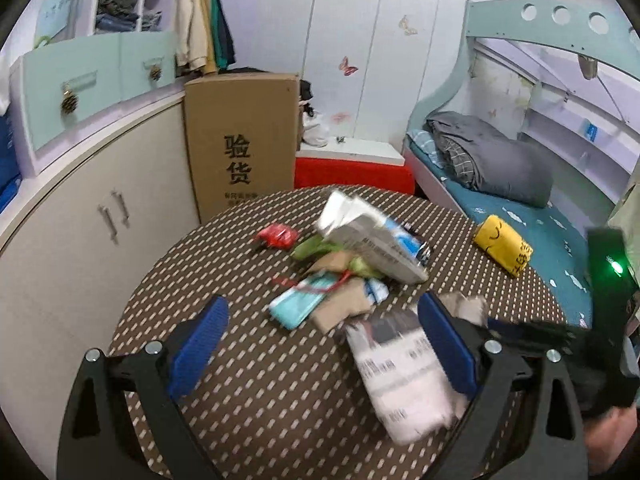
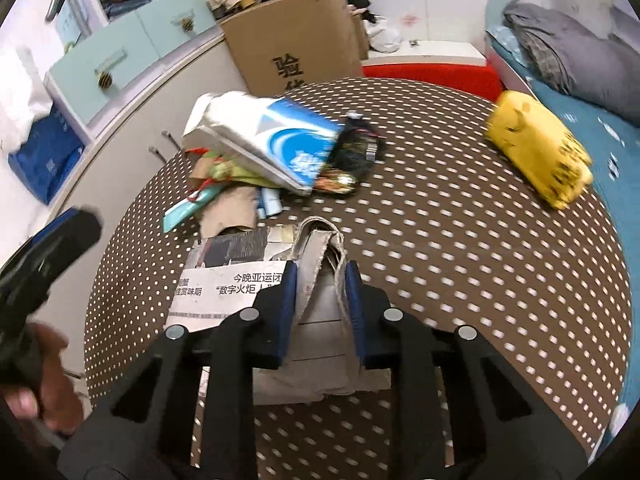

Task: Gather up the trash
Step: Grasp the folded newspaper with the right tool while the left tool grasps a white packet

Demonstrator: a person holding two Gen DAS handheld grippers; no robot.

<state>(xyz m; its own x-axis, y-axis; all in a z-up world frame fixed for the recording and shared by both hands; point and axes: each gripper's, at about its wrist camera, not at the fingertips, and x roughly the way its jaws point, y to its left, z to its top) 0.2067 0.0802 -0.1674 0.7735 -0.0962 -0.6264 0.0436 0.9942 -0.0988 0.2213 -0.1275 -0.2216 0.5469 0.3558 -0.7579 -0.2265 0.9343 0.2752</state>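
Right claw (image 2: 320,280) was clamped on a folded cardboard scrap (image 2: 320,248) at the table's (image 2: 480,280) near edge, scrap poking straight ahead, long axis in line with the pads. Left claw (image 1: 324,336) hung wide apart, gripping nothing, newspaper (image 1: 404,376) by its right finger. Rest of the trash pile (image 1: 352,256) sat farther back, mid-table, closer to the left one I'd say.

Table: I see a round table (image 2: 480,280) covered in a brown cloth with pale dashes.
Centre pile: a white and blue carton (image 2: 264,140) leans on crumpled wrappers (image 1: 320,292) and a dark snack packet (image 2: 352,164).
Far side: a red wrapper (image 1: 276,236) lies apart from the pile.
Near edge: a folded newspaper (image 2: 224,284) and a torn cardboard piece (image 2: 320,248).
Right rim: a yellow pouch (image 2: 540,152), perhaps on the bed behind.
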